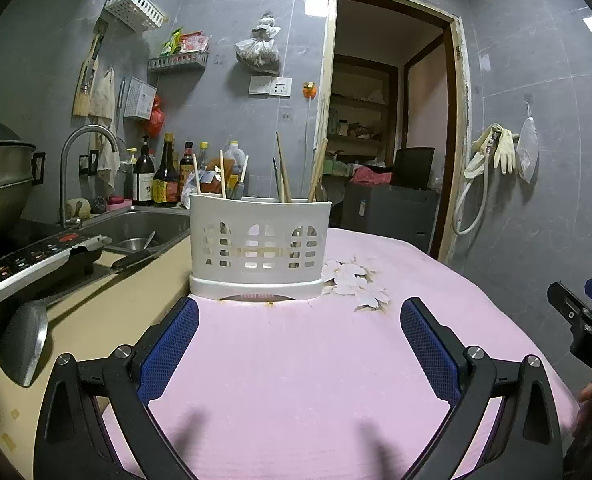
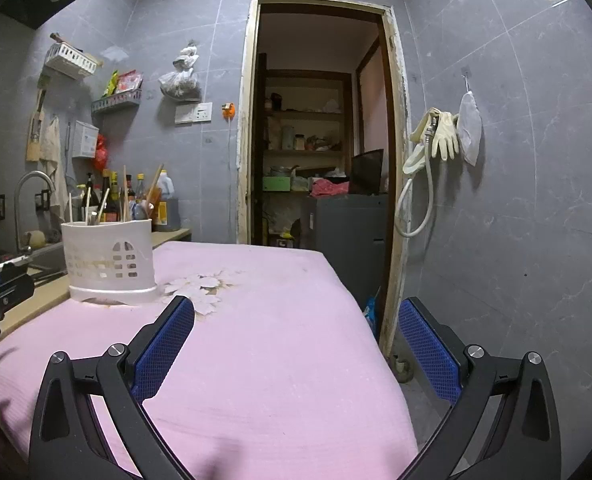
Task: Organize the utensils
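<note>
Pink cloth [image 1: 296,380] covers the counter, white utensil caddy [image 1: 259,254] upright at its far edge holding chopsticks [image 1: 283,174], while left gripper [image 1: 299,338] and right gripper [image 2: 296,338] hover spread wide, both empty.

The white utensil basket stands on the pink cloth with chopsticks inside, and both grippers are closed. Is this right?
Not quite. The white utensil basket does stand on the pink cloth with chopsticks inside, but the left gripper and right gripper are open and empty, as each wrist view shows.
</note>
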Motion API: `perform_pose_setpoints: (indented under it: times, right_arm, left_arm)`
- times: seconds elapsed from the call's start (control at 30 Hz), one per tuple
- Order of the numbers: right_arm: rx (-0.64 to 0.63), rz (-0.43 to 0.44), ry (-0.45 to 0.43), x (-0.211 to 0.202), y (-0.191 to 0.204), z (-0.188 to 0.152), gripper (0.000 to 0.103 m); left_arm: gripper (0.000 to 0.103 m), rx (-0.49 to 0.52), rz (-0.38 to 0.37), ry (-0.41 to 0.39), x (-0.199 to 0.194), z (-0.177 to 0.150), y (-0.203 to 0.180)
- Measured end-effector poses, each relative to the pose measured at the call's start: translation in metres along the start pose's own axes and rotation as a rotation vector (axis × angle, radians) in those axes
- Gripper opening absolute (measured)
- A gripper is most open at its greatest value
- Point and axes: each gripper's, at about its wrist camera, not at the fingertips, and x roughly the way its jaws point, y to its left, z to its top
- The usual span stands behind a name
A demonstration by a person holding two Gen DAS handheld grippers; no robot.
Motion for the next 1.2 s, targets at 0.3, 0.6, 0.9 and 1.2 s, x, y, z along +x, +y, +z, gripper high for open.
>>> perform_pose_setpoints:
  times: [0.3, 0.6, 0.9, 1.2]
  right_arm:
    - [0.000, 0.002, -0.001, 0.0001, 0.0003, 0.0002, 0.103]
    - [0.000, 0.002, 0.000, -0.0002, 0.0008, -0.0002, 0.103]
    - [0.001, 0.000, -0.001, -0.0012, 0.0017, 0.0002, 0.103]
    - [0.001, 0.001, 0.002, -0.0016, 0.0030, 0.0002, 0.103]
  left_arm:
    - [0.099, -0.001, 0.000, -0.002, 0.0002, 0.0008, -0.0006]
    - [0.099, 0.000, 0.000, -0.004, -0.0006, 0.0008, -0.0015]
    - [0.099, 0.011, 0.002, -0.005, -0.0017, 0.0017, -0.0030]
    - [0.099, 0.014, 0.002, -0.005, -0.0018, 0.0019, -0.0037]
